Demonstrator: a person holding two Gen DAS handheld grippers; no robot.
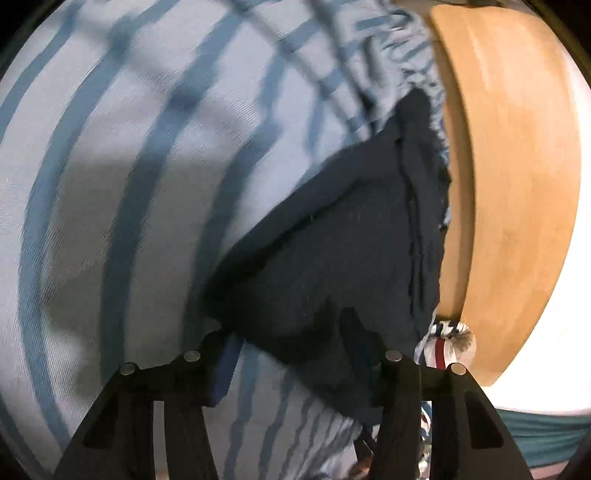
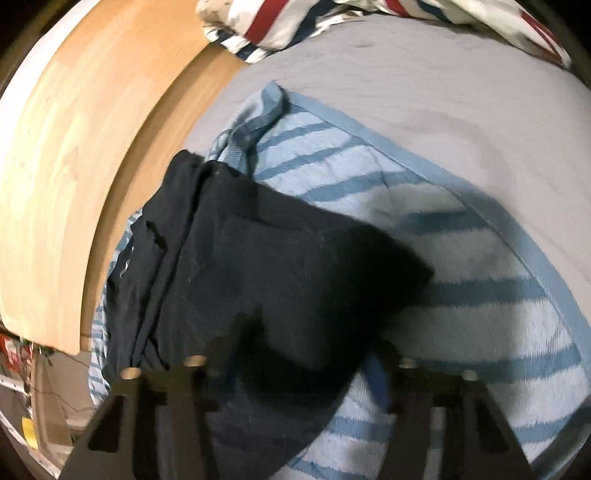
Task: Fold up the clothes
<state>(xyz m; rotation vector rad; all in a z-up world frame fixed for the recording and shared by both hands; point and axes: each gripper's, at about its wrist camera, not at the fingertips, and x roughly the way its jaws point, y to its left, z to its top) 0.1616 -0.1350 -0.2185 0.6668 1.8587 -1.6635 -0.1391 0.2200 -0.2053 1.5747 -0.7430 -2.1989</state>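
In the left wrist view, the striped towel point(image 1: 122, 177), pale blue with darker blue bands, fills everything to the left of the dark garment point(image 1: 332, 251), which is navy or black and lies on top of the towel in a rough wedge with a seam running down its right side. The left gripper point(image 1: 284, 332) sits at the near edge of that garment with its fingers spread wide, one on either side of the cloth's near corner, clamping nothing that can be seen. Just right of the garment stands a curved wooden board point(image 1: 517, 184), and at the board's lower end a bit of red, white and navy fabric point(image 1: 443, 343) pokes out. In the right wrist view the wooden board point(image 2: 74, 166) lies left of the dark garment point(image 2: 258, 266), which again rests on the striped towel point(image 2: 461, 295); the towel spreads to the garment's right and ends in a plain blue border. Beyond the towel is a grey sheet point(image 2: 424, 92), and above it a red, white and navy cover point(image 2: 280, 26) is bunched. The right gripper point(image 2: 314, 343) has its fingers wide apart, the garment's near corner lying between them, not pinched. No brand, label or lettering is readable on any fabric.
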